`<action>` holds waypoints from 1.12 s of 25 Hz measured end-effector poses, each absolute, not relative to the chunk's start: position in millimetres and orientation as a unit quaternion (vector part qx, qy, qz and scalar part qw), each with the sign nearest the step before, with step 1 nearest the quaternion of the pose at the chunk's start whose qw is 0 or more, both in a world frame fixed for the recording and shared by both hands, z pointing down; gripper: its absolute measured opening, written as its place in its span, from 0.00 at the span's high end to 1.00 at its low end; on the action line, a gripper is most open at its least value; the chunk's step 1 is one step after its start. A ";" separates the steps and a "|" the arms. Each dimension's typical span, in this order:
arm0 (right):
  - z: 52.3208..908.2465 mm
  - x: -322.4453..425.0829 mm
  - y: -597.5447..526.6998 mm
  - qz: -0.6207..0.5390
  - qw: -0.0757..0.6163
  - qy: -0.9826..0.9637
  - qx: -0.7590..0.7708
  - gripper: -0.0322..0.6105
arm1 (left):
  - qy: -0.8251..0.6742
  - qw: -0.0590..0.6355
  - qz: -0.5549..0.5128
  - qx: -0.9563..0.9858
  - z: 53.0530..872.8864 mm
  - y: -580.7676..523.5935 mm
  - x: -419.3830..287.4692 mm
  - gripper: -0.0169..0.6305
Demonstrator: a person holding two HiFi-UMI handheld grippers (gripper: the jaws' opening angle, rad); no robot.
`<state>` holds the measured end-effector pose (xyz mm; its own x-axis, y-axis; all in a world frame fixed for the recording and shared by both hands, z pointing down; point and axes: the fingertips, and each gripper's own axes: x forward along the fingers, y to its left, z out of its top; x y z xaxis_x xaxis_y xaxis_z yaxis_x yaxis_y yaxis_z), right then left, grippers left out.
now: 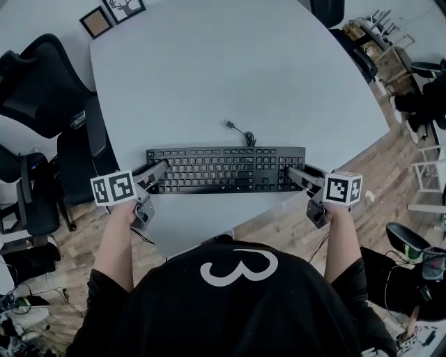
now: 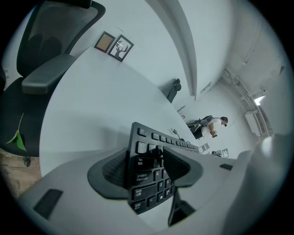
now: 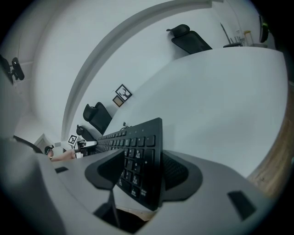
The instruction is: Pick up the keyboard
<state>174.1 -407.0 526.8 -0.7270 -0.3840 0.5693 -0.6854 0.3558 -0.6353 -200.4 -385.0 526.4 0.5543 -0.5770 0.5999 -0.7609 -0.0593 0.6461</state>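
A black keyboard (image 1: 223, 169) lies flat near the front edge of the round grey table (image 1: 230, 77), and its cable (image 1: 240, 132) runs off behind it. My left gripper (image 1: 159, 171) is at the keyboard's left end. In the left gripper view that end of the keyboard (image 2: 151, 183) stands between the wide-set jaws of the gripper (image 2: 147, 167), with a pad close on each side. My right gripper (image 1: 294, 174) is at the right end. There too the keyboard (image 3: 138, 156) sits between the gripper's (image 3: 140, 172) spread jaws. Neither pair visibly presses on it.
Black office chairs (image 1: 42, 90) stand left of the table. Two small picture frames (image 1: 111, 14) lie at its far left rim. Wooden floor (image 1: 293, 223) shows past the near edge. A person (image 2: 211, 126) stands far off across the room.
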 end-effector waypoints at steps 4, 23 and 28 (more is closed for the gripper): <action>528.7 176.1 -408.2 0.459 0.175 -0.800 0.344 0.63 | -0.466 0.506 0.094 0.719 526.9 -384.6 -201.9 0.61; 522.8 177.6 -405.4 0.458 0.173 -0.792 0.364 0.63 | -0.467 0.509 0.087 0.718 527.6 -382.5 -201.1 0.62; 516.3 175.0 -405.2 0.452 0.172 -0.796 0.363 0.63 | -0.474 0.500 0.084 0.720 518.8 -379.7 -203.9 0.62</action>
<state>175.0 -405.2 516.3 -0.6768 -0.4223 0.6030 -0.7342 0.3268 -0.5951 -203.9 -379.7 518.8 0.5374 -0.5976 0.5951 -0.7663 -0.0513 0.6404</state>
